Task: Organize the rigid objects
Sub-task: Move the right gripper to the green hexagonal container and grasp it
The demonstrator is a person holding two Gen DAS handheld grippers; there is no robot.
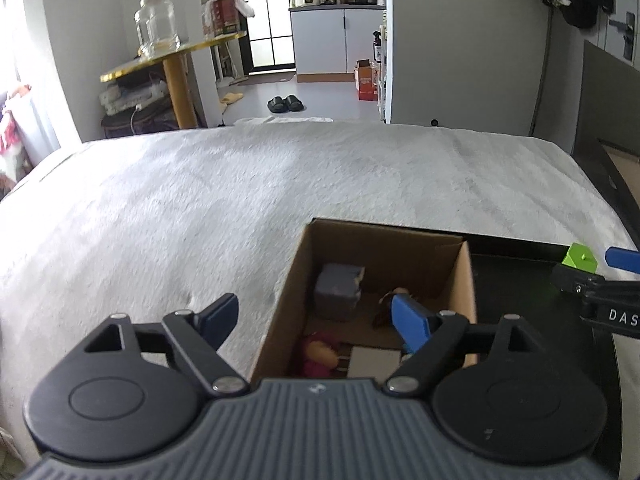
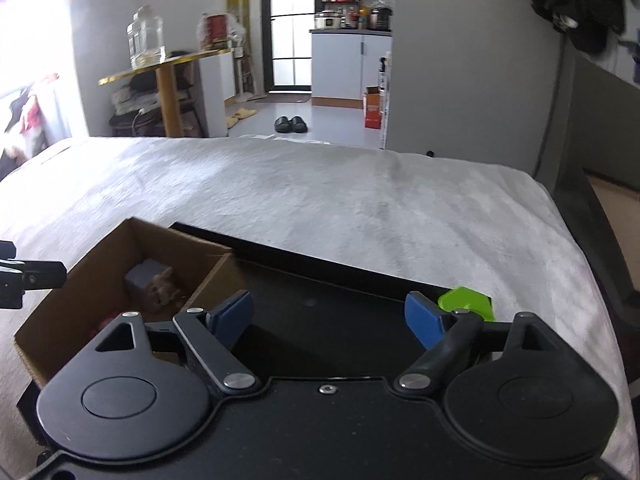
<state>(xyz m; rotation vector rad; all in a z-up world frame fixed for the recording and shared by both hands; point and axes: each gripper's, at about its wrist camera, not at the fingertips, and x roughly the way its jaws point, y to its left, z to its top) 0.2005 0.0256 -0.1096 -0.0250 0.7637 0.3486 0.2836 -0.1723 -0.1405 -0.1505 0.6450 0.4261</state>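
An open cardboard box (image 1: 384, 256) stands on the white blanket. It holds a grey block (image 1: 338, 288), a pink toy (image 1: 318, 354), a pale flat piece (image 1: 374, 362) and a brown item (image 1: 396, 294). My left gripper (image 1: 316, 320) is open and empty, astride the box's left wall, with one finger over the inside and one over the blanket. My right gripper (image 2: 328, 316) is open and empty above a black tray (image 2: 320, 296) right of the box (image 2: 100, 280). A bright green piece (image 2: 466, 302) shows behind its right finger; I cannot tell whether it is loose.
The white blanket (image 1: 280, 192) spreads far and left of the box. A dark frame (image 1: 608, 128) runs along the right edge. Beyond the bed stand a gold-topped side table (image 1: 176, 56) with a glass jar (image 1: 156, 24), and a doorway with slippers on the floor.
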